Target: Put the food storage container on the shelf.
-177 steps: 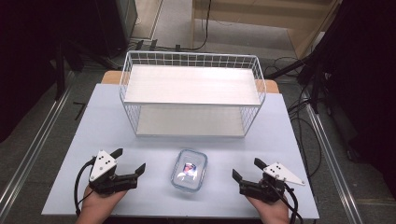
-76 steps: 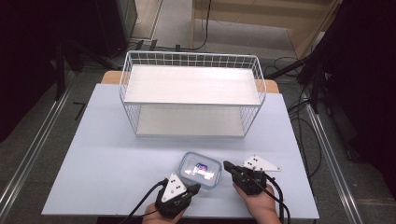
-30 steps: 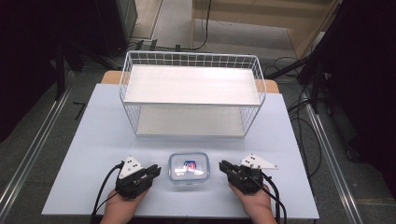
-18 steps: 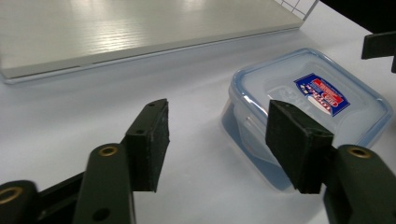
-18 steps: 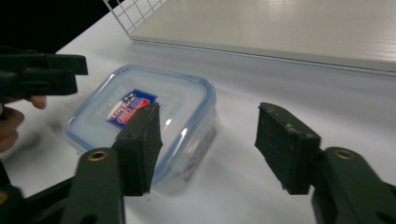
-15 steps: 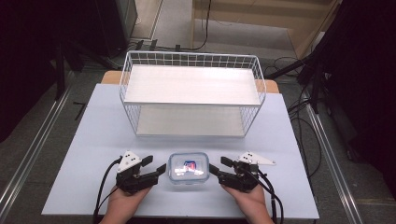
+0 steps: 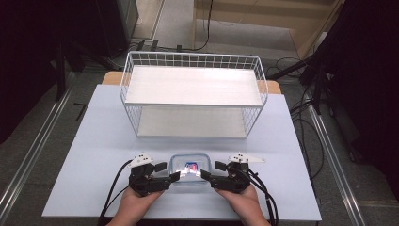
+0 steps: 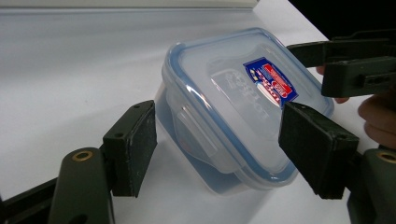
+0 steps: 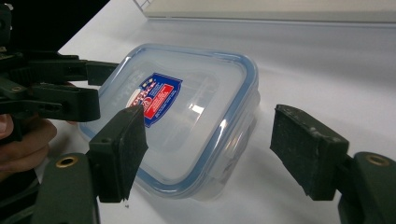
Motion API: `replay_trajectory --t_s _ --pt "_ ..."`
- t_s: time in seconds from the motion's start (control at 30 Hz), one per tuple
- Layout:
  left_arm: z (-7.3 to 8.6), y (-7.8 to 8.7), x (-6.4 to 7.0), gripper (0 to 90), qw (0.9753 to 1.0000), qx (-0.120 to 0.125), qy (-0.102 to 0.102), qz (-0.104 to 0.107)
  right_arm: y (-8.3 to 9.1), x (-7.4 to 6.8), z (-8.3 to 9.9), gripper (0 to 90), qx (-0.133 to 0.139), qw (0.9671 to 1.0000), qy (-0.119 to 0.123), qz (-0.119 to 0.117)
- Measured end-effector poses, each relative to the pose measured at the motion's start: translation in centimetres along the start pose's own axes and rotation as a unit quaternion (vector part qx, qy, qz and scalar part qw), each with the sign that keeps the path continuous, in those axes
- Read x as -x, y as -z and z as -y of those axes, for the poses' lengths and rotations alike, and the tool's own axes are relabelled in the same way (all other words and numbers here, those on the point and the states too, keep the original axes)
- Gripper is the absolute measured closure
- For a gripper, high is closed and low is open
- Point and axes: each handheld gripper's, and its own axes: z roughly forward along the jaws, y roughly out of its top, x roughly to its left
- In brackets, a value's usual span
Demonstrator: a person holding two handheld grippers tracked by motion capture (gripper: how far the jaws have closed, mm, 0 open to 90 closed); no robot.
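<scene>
A clear plastic food container (image 7: 189, 170) with a blue-rimmed snap lid and a red-and-blue label lies flat on the pale tabletop (image 7: 94, 141), near its front edge and just in front of the white wire rack (image 7: 193, 96) with two shelves. The left claw (image 7: 165, 173) sits at the container's left side and the right claw (image 7: 211, 172) at its right, both resting low on the tabletop. Each claw is spread wide, its black jaws straddling a lid latch without pinching it.
</scene>
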Motion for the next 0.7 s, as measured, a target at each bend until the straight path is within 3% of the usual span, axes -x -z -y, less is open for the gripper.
replay_trajectory --t_s 0.2,0.4,0.5,0.7 --pt "0.3 -0.4 -0.4 31.2 0.9985 -0.011 0.034 0.041 -0.4 0.2 0.0 27.7 -0.008 0.9999 -0.011 -0.010" --pt "0.5 -0.5 -0.7 30.1 0.9973 -0.014 0.048 0.053 -1.1 0.4 0.3 27.1 -0.026 0.9988 -0.030 -0.027" --pt "0.5 -0.7 -1.1 29.8 0.9956 -0.018 0.063 0.067 -1.5 0.8 0.5 26.8 -0.035 0.9966 -0.054 -0.052" --pt "0.5 -0.8 -1.0 32.4 0.9947 -0.016 0.068 0.075 -1.2 1.2 0.6 33.3 -0.031 0.9944 -0.076 -0.067"
